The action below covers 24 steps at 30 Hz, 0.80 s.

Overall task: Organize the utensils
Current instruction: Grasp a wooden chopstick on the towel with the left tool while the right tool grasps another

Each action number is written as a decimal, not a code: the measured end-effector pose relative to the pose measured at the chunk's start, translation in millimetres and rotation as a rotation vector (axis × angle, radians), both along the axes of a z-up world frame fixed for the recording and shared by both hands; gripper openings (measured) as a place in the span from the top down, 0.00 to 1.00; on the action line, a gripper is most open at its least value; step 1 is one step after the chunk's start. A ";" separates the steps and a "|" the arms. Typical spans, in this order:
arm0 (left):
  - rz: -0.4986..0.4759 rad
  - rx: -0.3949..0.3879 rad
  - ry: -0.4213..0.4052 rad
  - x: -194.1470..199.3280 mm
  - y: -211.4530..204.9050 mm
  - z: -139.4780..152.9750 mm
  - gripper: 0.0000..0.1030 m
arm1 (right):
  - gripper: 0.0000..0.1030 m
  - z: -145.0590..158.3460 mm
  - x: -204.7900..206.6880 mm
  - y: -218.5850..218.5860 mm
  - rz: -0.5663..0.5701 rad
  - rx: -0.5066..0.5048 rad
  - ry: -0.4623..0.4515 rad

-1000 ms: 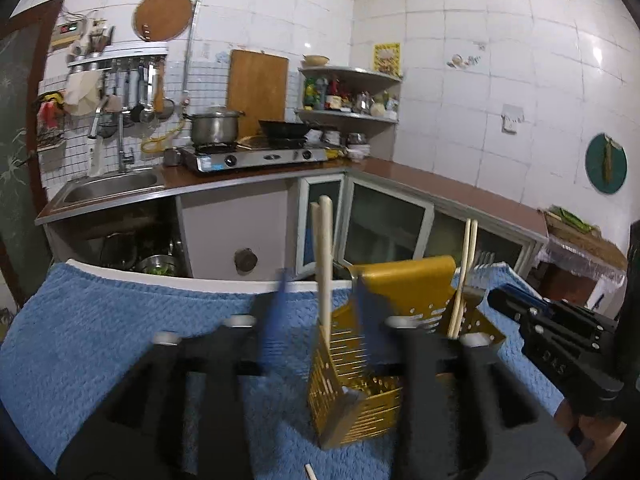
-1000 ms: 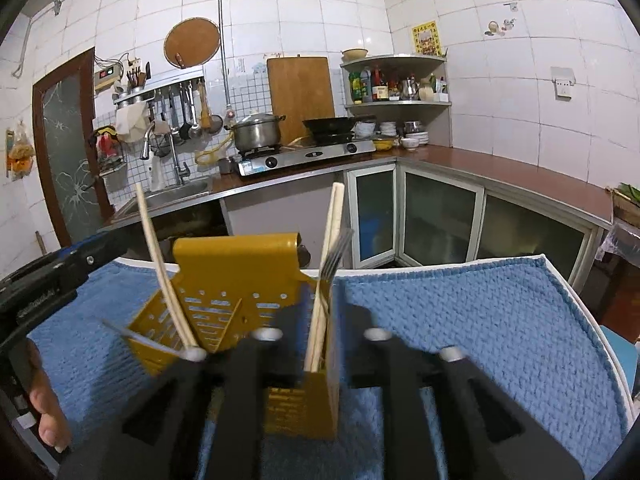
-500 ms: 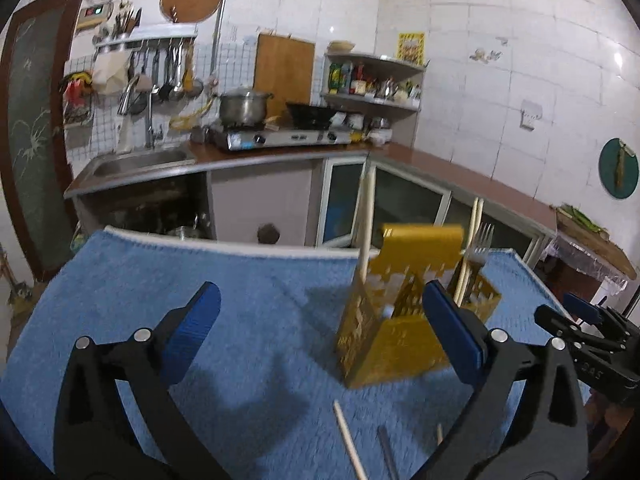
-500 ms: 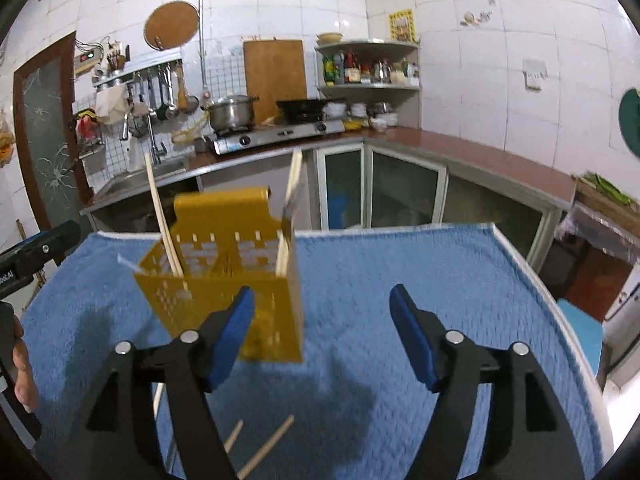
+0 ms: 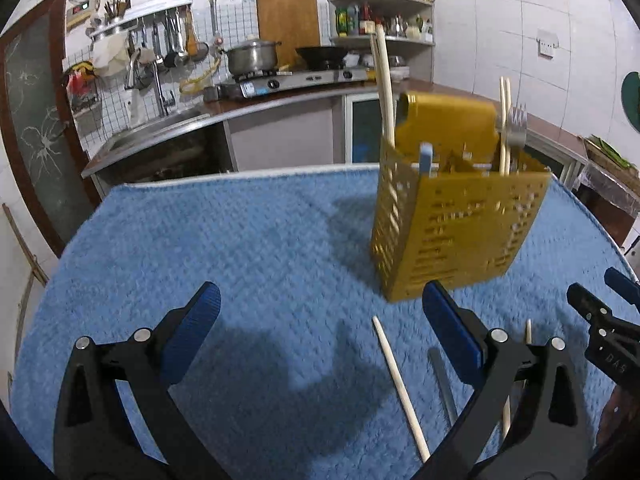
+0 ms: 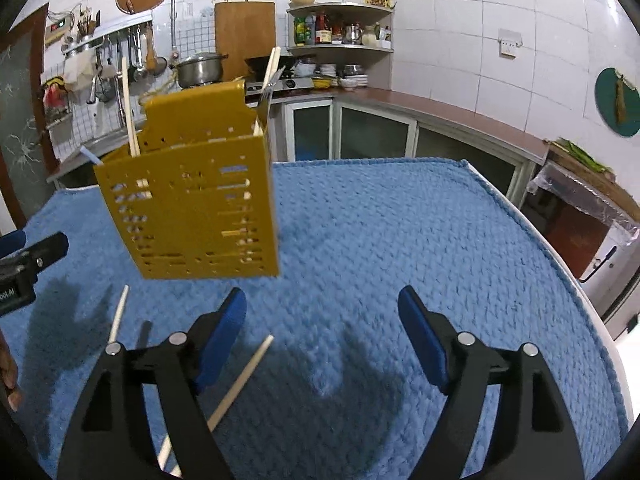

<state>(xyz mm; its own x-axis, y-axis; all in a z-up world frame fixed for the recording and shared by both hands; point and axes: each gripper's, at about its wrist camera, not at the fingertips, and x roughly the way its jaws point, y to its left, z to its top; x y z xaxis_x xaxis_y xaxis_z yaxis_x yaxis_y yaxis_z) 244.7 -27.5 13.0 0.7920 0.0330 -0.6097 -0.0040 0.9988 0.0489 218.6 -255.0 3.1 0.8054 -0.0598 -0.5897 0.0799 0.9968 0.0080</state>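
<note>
Hovering low, left hand-held gripper (image 5: 320, 320) and right hand-held gripper (image 6: 322, 320) both spread wide, empty. Loose chopsticks (image 5: 400, 388) lie on blue towel (image 5: 240, 240) at bench's near edge; likely next: pinch one, lift. Yellow caddy (image 5: 452, 220) mid-bench holds upright chopsticks (image 5: 384, 88), fork (image 5: 516, 128).

Yellow caddy (image 5: 460, 216) motion-blurred; chopstick (image 6: 224, 396) lower end hidden behind right tool (image 6: 320, 340).

The left gripper (image 5: 320, 336) has its 2 fingers spread wide, holding nothing. The right gripper (image 6: 322, 336) is the same, wide and holding nothing.
</note>
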 end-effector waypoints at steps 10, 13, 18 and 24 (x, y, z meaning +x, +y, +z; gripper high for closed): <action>-0.003 -0.055 0.107 6.7 2.0 -29.4 0.05 | 0.25 -22.7 4.6 11.9 0.003 0.014 0.105; -0.003 -0.087 0.151 11.6 1.3 -36.9 0.06 | 0.25 -27.1 6.6 13.5 0.008 0.047 0.129; -0.001 -0.112 0.208 16.4 -2.9 -48.4 0.16 | 0.32 -36.3 13.0 18.9 0.029 0.082 0.180; -0.022 -0.101 0.289 22.4 -12.1 -63.5 0.35 | 0.60 -49.3 17.4 27.3 0.044 0.113 0.240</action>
<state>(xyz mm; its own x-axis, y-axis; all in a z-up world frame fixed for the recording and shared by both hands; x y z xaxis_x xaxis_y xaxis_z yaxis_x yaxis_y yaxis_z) 267.0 -39.7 -50.6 0.5852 -0.0543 -0.8091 0.0176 0.9984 -0.0543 236.0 -227.7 -46.2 0.6418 0.0491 -0.7653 0.0495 0.9932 0.1052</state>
